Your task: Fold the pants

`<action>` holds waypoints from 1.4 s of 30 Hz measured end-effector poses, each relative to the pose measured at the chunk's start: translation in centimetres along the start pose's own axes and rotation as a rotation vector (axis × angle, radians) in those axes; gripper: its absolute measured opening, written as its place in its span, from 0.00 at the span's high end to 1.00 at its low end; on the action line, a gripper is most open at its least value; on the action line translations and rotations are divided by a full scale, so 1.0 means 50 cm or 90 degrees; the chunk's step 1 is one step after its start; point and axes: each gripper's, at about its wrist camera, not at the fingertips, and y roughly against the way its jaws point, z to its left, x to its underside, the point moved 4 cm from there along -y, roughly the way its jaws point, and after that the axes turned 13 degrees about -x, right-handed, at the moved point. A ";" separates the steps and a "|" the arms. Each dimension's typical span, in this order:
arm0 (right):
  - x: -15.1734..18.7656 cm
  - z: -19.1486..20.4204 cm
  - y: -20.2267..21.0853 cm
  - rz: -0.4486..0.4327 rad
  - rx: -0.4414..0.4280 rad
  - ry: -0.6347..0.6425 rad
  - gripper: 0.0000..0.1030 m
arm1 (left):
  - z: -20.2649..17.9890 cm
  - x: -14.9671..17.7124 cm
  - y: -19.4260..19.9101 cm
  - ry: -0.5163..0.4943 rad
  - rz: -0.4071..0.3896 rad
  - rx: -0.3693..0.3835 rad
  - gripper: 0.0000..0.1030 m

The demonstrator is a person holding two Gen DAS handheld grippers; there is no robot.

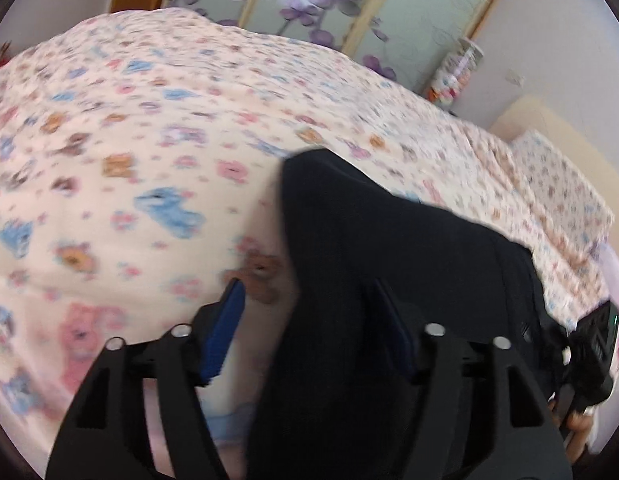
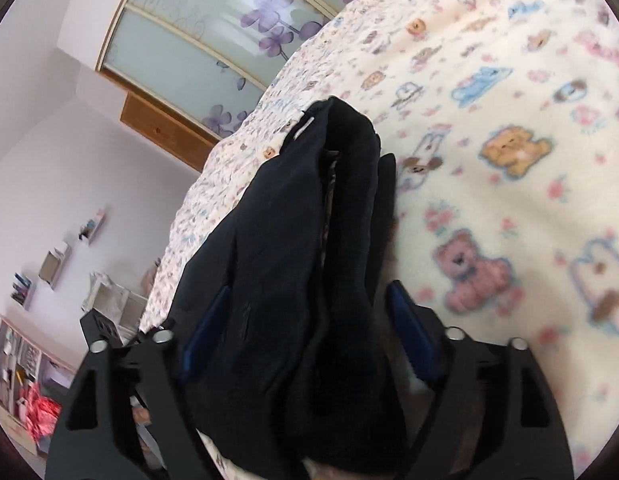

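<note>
The dark navy pants (image 1: 373, 264) lie bunched on a bed with a teddy-bear print blanket (image 1: 109, 152). In the left wrist view my left gripper (image 1: 309, 300) stands open, its jaws wide apart, with the pants fabric lying between the blue pads (image 1: 225, 320). In the right wrist view the pants (image 2: 293, 248) are a thick folded bundle filling the gap between the fingers of my right gripper (image 2: 309, 308), whose jaws are also wide apart around the cloth. The right gripper's body (image 1: 593, 348) shows at the left view's right edge.
A wardrobe with frosted glass doors and purple flowers (image 1: 317, 4) stands behind the bed. A pillow (image 1: 557, 184) lies at the bed's right. Wall shelves and a cabinet with clutter (image 2: 49, 280) stand beyond the bed's edge in the right view.
</note>
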 end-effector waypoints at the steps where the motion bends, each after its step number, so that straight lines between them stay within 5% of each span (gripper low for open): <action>1: -0.002 0.007 0.026 -0.020 0.019 0.008 0.18 | 0.015 -0.008 0.012 0.015 -0.008 -0.002 0.24; 4: -0.034 0.029 0.093 -0.120 0.029 0.029 0.17 | 0.040 -0.048 0.067 0.046 -0.060 0.011 0.15; 6: -0.060 0.055 0.105 -0.154 -0.043 0.013 0.05 | 0.020 -0.082 0.101 0.042 -0.093 0.055 0.06; 8: -0.078 0.072 0.075 -0.128 -0.110 -0.020 0.01 | -0.030 -0.111 0.112 0.006 -0.102 0.123 0.02; 13: -0.103 0.092 -0.031 -0.049 -0.139 -0.048 0.01 | -0.144 -0.142 0.029 -0.035 -0.004 0.204 0.02; 19: -0.081 -0.027 -0.082 -0.004 0.031 -0.096 0.01 | -0.145 -0.109 -0.131 0.025 0.144 0.170 0.02; 24: -0.068 -0.033 -0.066 -0.038 -0.010 -0.099 0.01 | -0.120 -0.109 -0.145 0.098 0.148 0.214 0.02; 28: -0.068 0.038 0.011 -0.085 -0.131 -0.064 0.01 | -0.118 -0.099 -0.053 0.062 0.100 0.240 0.02; 31: -0.019 0.098 0.041 -0.057 -0.190 -0.027 0.01 | -0.127 -0.059 0.029 -0.001 0.049 0.255 0.02; 35: 0.059 0.126 0.033 0.006 -0.183 -0.003 0.01 | -0.129 0.042 0.113 -0.085 -0.005 0.222 0.02; 39: 0.098 0.087 -0.007 0.048 -0.116 -0.006 0.01 | -0.129 0.115 0.067 -0.124 0.041 0.123 0.02; 42: 0.106 0.073 -0.013 0.033 -0.128 -0.007 0.01 | -0.135 0.143 0.062 -0.162 0.007 0.087 0.02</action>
